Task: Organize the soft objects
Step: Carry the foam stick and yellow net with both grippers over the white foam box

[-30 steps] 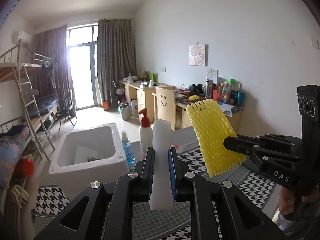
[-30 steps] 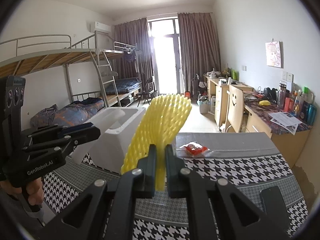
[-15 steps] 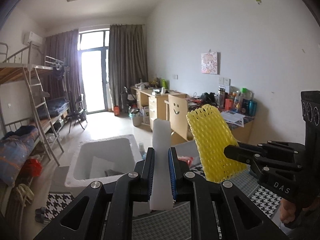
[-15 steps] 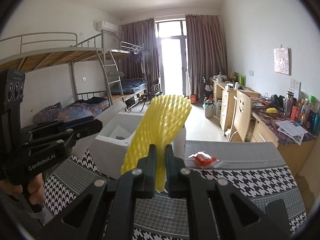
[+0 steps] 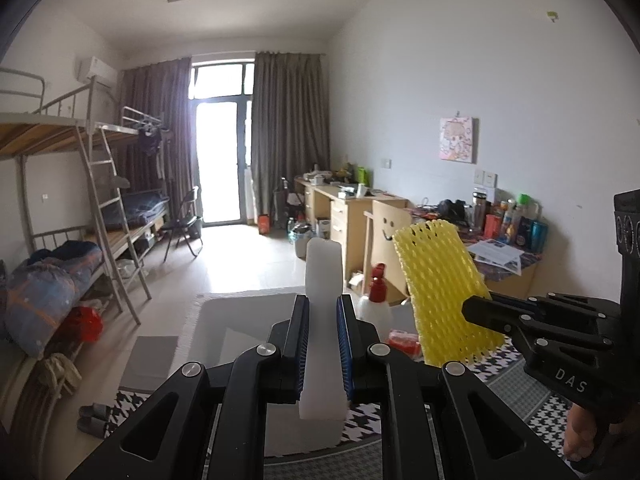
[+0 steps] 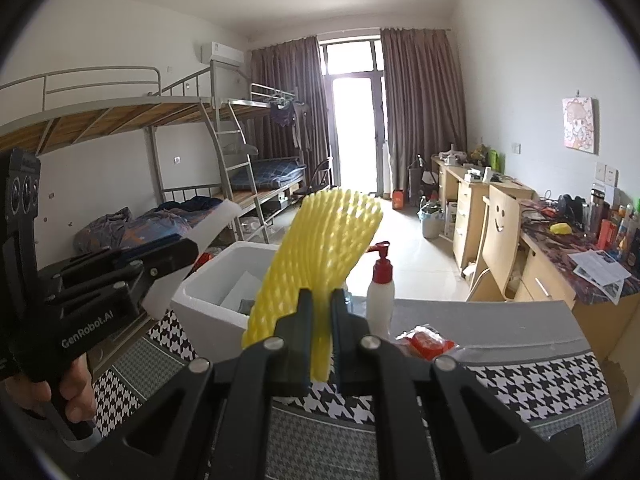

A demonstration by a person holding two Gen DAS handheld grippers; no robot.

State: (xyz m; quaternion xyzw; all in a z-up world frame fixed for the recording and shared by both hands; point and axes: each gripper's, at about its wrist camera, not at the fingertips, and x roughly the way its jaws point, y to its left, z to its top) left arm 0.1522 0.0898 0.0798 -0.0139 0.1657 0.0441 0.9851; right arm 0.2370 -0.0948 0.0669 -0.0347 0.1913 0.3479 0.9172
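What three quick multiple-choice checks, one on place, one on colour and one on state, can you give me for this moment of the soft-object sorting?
1. Where does the pump bottle with the red top stand?
A. on the table beside the white foam box
B. inside the white foam box
C. on the bunk bed

2. What colour is the foam net held by the right gripper?
A. blue
B. yellow
C. green

3. How do the left gripper's jaws stand?
A. wide open with nothing between them
B. shut on a white foam piece
C. shut on the pump bottle

Answers:
1 A: the pump bottle stands on the table just right of the white foam box.
2 B: the foam net in the right gripper is plainly yellow.
3 B: the left gripper has its pads pressed on both sides of the white foam piece.
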